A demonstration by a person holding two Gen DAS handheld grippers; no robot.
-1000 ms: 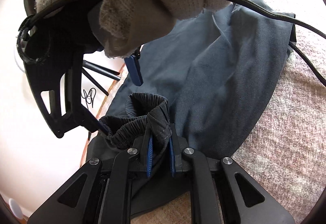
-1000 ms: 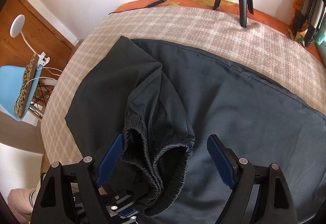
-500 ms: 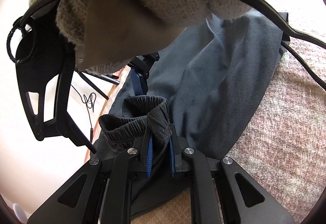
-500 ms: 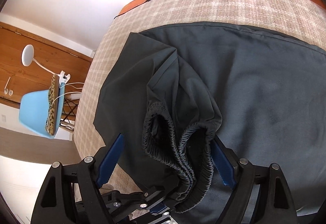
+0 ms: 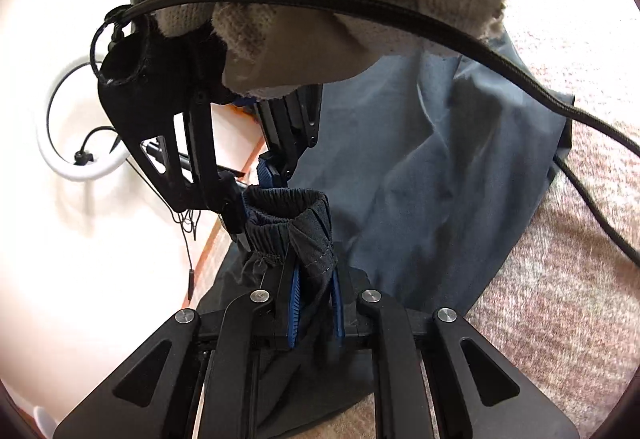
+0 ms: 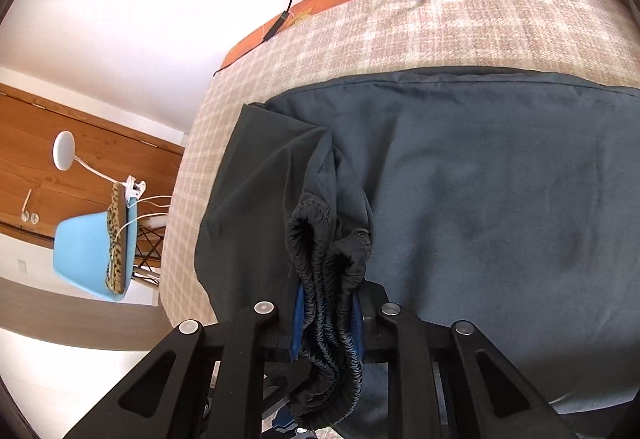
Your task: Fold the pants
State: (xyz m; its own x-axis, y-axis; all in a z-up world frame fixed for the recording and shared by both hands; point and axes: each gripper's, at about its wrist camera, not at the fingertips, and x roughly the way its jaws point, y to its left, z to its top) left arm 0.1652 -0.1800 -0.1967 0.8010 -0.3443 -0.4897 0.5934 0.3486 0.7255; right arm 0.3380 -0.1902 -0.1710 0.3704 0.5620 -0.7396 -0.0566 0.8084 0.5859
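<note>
In the left wrist view, the left claw (image 5: 314, 305) was clenched on the elastic waistband (image 5: 288, 215) of the dark pants (image 5: 432, 175), which lay over a checked blanket (image 5: 560, 299); the cloth looked light, soft and limp. In the right wrist view, the right claw (image 6: 327, 323) pinched the bunched waistband (image 6: 320, 279) too; that thicker gathered edge seemed the surest hold.

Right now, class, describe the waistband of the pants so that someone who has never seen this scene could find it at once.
Start from the checked beige cover with the dark pants spread on it. At the near end the cloth bunches up between the blue-padded fingers of both grippers. The waistband is that ridged, gathered elastic strip, unlike the smooth cloth around it.
</note>
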